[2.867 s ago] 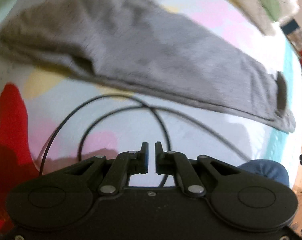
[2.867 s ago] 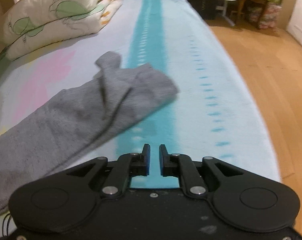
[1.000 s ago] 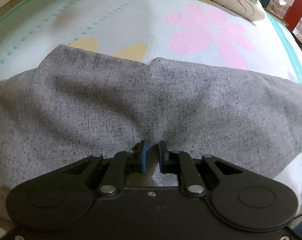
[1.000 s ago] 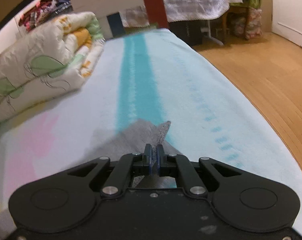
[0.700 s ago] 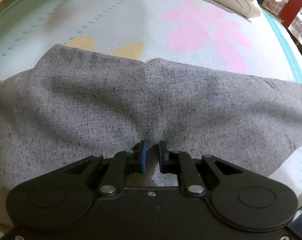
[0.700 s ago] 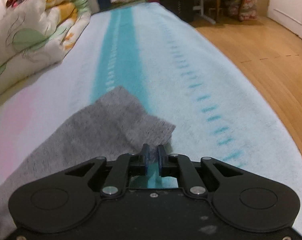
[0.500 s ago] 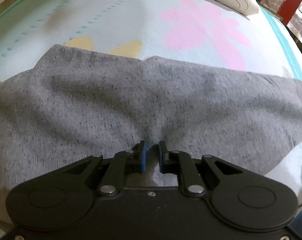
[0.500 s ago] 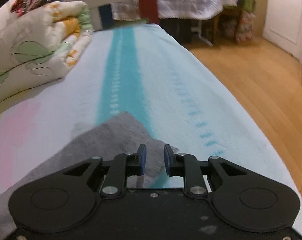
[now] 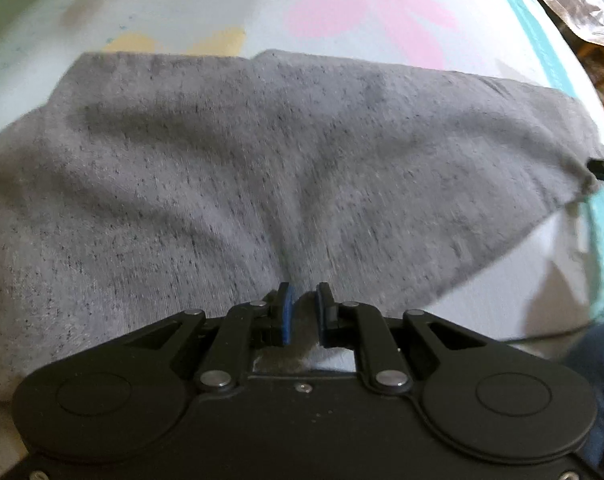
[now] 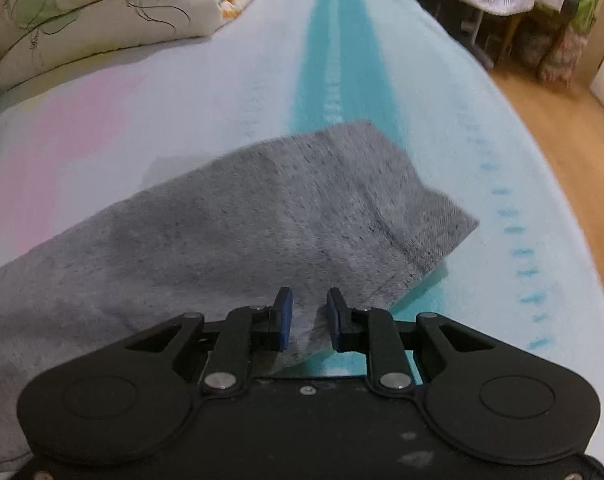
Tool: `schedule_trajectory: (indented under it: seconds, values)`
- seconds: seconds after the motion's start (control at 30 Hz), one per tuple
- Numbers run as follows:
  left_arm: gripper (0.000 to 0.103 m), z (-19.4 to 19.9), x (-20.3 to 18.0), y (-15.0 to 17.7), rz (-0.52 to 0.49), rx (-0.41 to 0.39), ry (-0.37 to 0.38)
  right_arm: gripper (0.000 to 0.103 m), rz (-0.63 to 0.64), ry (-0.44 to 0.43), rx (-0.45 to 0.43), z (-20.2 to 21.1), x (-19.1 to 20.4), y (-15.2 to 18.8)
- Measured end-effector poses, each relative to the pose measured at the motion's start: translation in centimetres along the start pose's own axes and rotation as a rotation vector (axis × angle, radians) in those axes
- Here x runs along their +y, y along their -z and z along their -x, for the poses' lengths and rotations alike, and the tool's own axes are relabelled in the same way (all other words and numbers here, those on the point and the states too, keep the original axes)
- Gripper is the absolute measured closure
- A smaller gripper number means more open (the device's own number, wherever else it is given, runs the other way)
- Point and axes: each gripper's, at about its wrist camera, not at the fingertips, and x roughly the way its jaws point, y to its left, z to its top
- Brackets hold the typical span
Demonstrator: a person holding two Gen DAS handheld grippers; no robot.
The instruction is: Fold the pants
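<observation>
One pair of grey, dark-flecked knit pants (image 9: 261,168) lies spread on the bed (image 10: 382,80), hem at 3 o'clock. The left claw (image 9: 302,312) pinches a puckered ridge of cloth. The right claw (image 10: 308,316) is parted, with the hem corner lying between its pads.

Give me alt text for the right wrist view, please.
The right gripper stands open around a corner of the grey pants, which lie flat across the bed. A folded quilt lies top left; wood floor runs along the right.
</observation>
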Motion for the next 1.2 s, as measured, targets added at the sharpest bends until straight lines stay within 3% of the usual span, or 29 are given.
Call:
schedule_trajectory:
  seconds: [0.1,0.23,0.37,0.53,0.63,0.77,0.93,1.2]
  values:
    - [0.084,1.6,2.4,-1.2,0.095,-0.018,0.035,0.081,-0.025,-0.073,-0.057,2.6,1.5,-0.2]
    - [0.084,4.1,5.6,-4.0,0.165,-0.102,-0.036,0.081,-0.032,-0.199,-0.1,4.9,5.7,-0.6]
    - [0.084,5.5,8.5,-7.8,0.236,-0.16,-0.092,0.081,-0.015,-0.328,-0.075,5.1,10.8,0.4]
    - [0.083,5.6,10.1,-11.8,0.248,-0.202,-0.19,0.081,0.008,-0.383,-0.018,3.9,15.6,3.1]
    - [0.082,4.8,10.3,-13.4,0.26,-0.196,-0.205,0.081,0.102,-0.354,0.055,2.9,17.8,4.6]
    - [0.078,3.3,11.0,-14.8,0.288,-0.17,-0.223,0.077,0.276,-0.288,0.087,2.1,20.1,6.4]
    - [0.077,1.8,11.7,-15.6,0.31,-0.132,-0.273,0.072,0.3,-0.287,0.066,1.6,20.7,6.3]
    - [0.076,-0.2,11.6,-16.8,0.239,-0.055,-0.377,0.067,0.295,-0.311,0.055,1.5,20.6,6.4]
